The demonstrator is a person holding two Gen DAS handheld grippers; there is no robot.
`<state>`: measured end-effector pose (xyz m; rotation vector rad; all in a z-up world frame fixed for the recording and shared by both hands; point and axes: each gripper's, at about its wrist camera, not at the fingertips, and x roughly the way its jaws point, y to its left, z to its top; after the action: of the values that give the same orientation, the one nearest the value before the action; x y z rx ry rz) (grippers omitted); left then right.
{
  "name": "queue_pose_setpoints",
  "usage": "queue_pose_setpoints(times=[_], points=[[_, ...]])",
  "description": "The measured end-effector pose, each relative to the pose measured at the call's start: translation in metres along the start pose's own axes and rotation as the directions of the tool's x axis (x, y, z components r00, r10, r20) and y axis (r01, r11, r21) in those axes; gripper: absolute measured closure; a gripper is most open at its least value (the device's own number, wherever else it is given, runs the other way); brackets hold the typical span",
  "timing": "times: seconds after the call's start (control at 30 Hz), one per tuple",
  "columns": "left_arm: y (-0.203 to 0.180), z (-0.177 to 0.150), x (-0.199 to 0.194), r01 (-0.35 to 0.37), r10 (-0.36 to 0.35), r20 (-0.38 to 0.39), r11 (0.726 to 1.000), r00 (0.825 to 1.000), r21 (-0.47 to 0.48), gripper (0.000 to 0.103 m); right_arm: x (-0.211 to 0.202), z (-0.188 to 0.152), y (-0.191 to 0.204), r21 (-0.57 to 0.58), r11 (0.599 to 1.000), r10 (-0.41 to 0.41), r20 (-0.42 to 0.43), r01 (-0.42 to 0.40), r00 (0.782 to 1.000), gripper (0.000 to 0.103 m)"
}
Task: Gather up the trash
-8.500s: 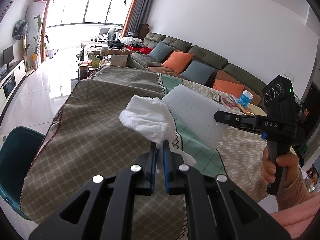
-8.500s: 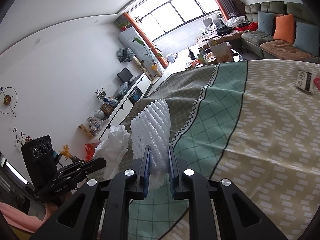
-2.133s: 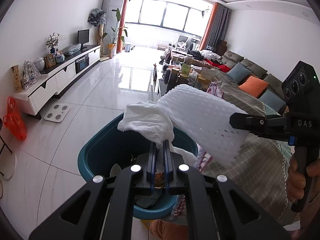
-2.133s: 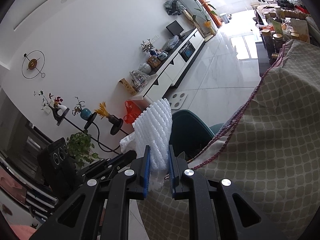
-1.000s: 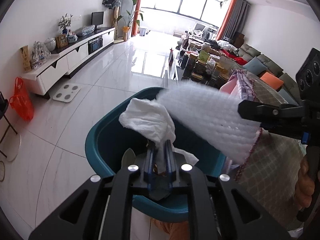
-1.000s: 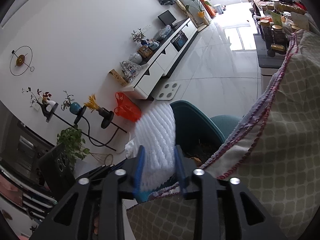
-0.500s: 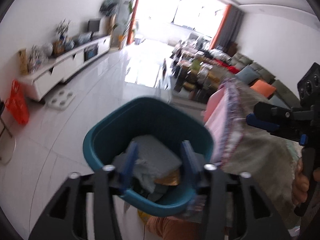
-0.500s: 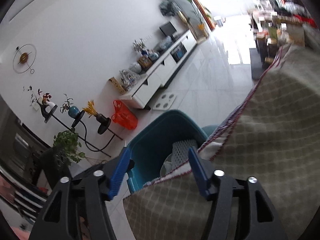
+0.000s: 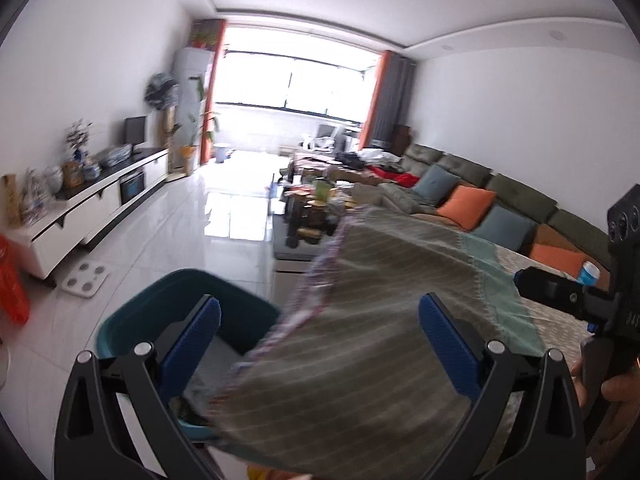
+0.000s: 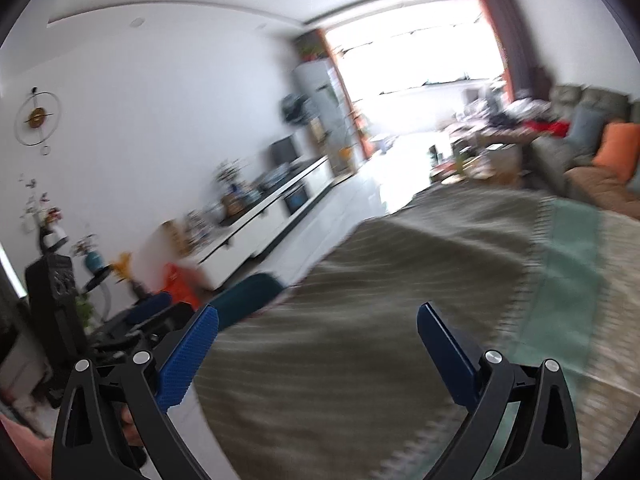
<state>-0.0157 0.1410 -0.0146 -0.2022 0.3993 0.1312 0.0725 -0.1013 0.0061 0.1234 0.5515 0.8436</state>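
A: What is filling most of the view?

B: The tabletop, covered by a grey-brown patterned cloth with a green band, is spreading across the lower right of both wrist views. Its fringed edge is hanging down toward the white tiled floor.

A: And beyond it?

B: A long grey-green sofa with orange and blue cushions is running along the right wall, and a low white cabinet is lining the left wall.

A: Where is the trash going?

B: A teal bin is standing on the floor just beside the cloth's edge, partly hidden by it. Something pale grey is lying inside it, but it is too blurred to name.

A: What are the tools doing?

B: The left hand-held gripper is hanging over the cloth's edge and the bin, its jaws opening wide with nothing between the blue pads. The right hand-held gripper is hanging over the cloth, its jaws also opening wide and gripping nothing. That view is blurring heavily.

A: Anything smaller?

B: A hand is gripping the right tool's handle at the left view's right edge, and a blue-and-white cup is standing on the far cloth.
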Motion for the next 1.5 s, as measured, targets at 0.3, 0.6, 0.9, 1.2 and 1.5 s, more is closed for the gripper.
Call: queue_pose_setpoints(times=[0.3, 0.6, 0.9, 1.2, 1.5], points=[[-0.072, -0.001, 0.013, 0.071, -0.075, 0.06, 0.996, 0.995, 0.061, 0.004, -0.083, -0.025, -0.028, 0.012, 0.941, -0.335, 0.187, 0.339, 0.923, 0.004], [-0.127, -0.007, 0.018, 0.099, -0.115, 0.105, 0.984, 0.988, 0.147, 0.003, -0.126, -0.043, -0.051, 0.061, 0.859, -0.506, 0.251, 0.508, 0.825, 0.004], [-0.161, -0.014, 0.017, 0.105, -0.131, 0.134, 0.977, 0.982, 0.186, 0.003, -0.153, -0.051, -0.051, 0.104, 0.8, -0.589, 0.322, 0.591, 0.741, 0.004], [-0.178, -0.018, 0.02, 0.104, -0.137, 0.152, 0.972, 0.979, 0.209, 0.003, -0.162, -0.053, -0.055, 0.127, 0.776, -0.618, 0.348, 0.618, 0.705, 0.004], [-0.18, -0.02, 0.02, 0.089, -0.125, 0.162, 0.973, 0.979, 0.212, 0.003, -0.166, -0.053, -0.053, 0.133, 0.769, -0.627, 0.354, 0.626, 0.694, 0.004]])
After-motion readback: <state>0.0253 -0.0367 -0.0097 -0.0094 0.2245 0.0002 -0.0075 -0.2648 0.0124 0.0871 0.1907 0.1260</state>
